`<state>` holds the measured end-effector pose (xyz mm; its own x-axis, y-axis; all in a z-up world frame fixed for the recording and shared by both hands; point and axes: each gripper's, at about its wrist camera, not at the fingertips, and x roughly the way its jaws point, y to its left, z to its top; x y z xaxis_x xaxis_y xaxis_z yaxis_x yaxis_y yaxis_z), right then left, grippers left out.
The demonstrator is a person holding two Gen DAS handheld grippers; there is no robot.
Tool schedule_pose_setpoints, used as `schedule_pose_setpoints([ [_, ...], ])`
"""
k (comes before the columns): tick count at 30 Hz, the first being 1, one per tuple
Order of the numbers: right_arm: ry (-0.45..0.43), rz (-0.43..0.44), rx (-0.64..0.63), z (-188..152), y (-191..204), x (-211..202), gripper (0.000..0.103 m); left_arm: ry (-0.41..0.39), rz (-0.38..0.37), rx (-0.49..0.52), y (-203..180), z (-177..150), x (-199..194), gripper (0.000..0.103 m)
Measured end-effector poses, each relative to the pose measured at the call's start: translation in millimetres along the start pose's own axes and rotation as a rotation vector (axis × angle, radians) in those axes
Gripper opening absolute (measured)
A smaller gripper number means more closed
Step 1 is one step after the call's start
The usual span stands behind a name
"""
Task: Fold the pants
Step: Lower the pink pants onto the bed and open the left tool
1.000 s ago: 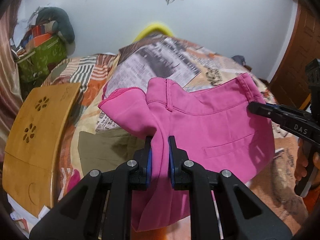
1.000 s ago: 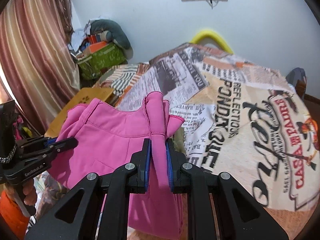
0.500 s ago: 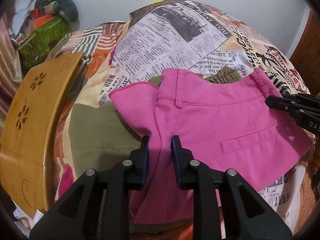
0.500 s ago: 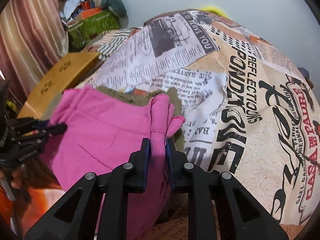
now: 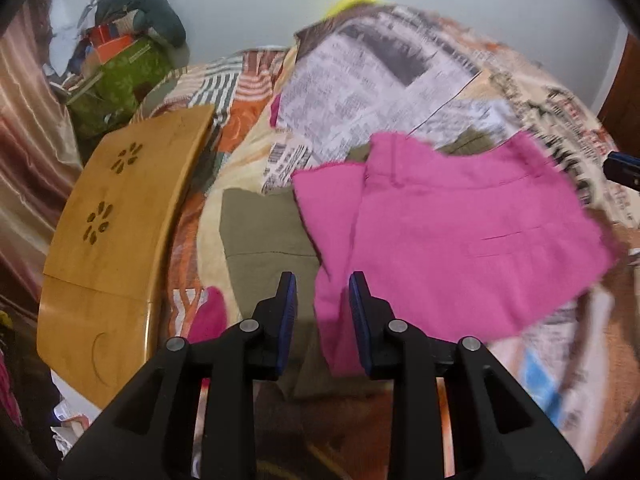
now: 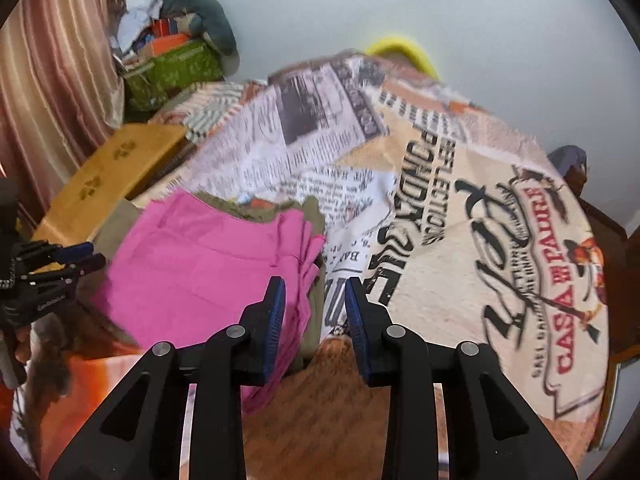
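Observation:
The pink pants [image 5: 452,232] lie folded on the bed, on top of olive-green pants [image 5: 264,236]. My left gripper [image 5: 322,284] is open, its blue pads on either side of the pink cloth's near left edge without gripping it. In the right wrist view the pink pants [image 6: 208,260] lie left of centre. My right gripper [image 6: 315,288] is open over their right edge, holding nothing. The left gripper also shows in the right wrist view [image 6: 80,256], open at the far left.
The bed has a newspaper-print cover [image 6: 460,208]. A wooden lap table [image 5: 116,216] stands at the bed's left. A green box with clutter [image 5: 116,76] sits at the back left by a striped curtain [image 6: 56,64]. A white wall is behind.
Both grippers lowered the pink pants onto the bed, then opened and let go. The pants now lie flat and both grippers have pulled back a little.

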<state>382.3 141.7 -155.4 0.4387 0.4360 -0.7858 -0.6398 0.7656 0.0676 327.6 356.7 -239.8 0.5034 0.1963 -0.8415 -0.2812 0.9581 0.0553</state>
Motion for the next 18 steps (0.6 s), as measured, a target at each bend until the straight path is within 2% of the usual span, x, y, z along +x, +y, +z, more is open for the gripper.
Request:
schedule_pose_setpoints([
  [7, -0.155, 0.033, -0.005, 4, 15, -100, 0.028, -0.179, -0.055, -0.005, -21, 1, -114, 0.029],
  [10, -0.231, 0.045, -0.015, 0, 24, -144, 0.028, -0.276, -0.076, -0.009, -32, -4, -177, 0.029],
  [14, -0.346, 0.063, -0.037, -12, 39, -211, 0.028, -0.392, -0.087, -0.003, -47, -17, -248, 0.029],
  [18, -0.447, 0.084, -0.059, -30, 52, -266, 0.028, -0.519, -0.095, 0.009, -66, -43, -320, 0.029],
])
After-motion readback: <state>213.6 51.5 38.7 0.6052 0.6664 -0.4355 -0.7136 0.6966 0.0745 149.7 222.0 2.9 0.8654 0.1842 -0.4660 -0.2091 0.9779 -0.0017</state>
